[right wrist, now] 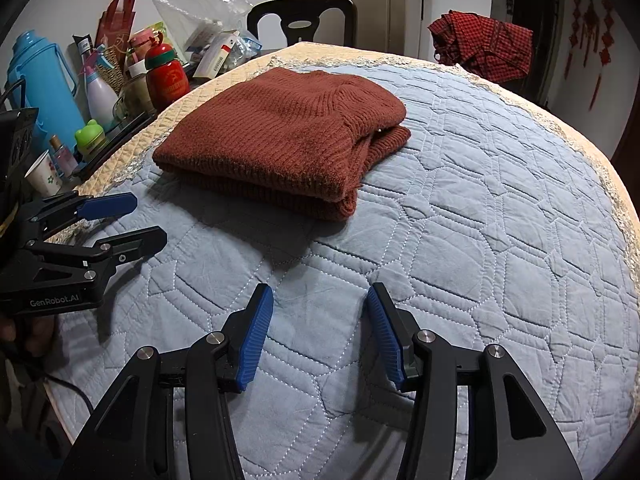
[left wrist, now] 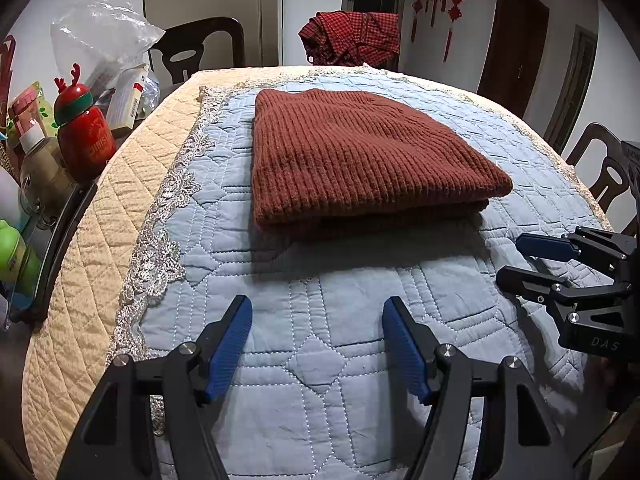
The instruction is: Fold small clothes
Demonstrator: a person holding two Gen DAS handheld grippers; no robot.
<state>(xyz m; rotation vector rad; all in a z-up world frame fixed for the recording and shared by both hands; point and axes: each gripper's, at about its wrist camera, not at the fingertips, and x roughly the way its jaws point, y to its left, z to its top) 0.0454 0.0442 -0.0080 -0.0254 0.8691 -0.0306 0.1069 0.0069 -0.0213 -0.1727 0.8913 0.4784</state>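
Observation:
A rust-brown ribbed knit sweater [left wrist: 356, 160] lies folded into a flat rectangle on the light blue quilted cover [left wrist: 320, 360] of the table; it also shows in the right wrist view [right wrist: 288, 136]. My left gripper [left wrist: 318, 312] is open and empty, hovering over the quilt short of the sweater's near edge. It shows from the side in the right wrist view [right wrist: 140, 220]. My right gripper [right wrist: 320, 304] is open and empty, also short of the sweater. It shows at the right edge of the left wrist view [left wrist: 516, 258].
A beige quilted cloth [left wrist: 92, 280] with lace trim lies under the blue cover. At the left stand a red reindeer bottle [left wrist: 84, 136], a blue thermos [right wrist: 44, 88], cups, boxes and a plastic bag. A red checked garment [left wrist: 356, 38] hangs on a far chair. Dark chairs ring the table.

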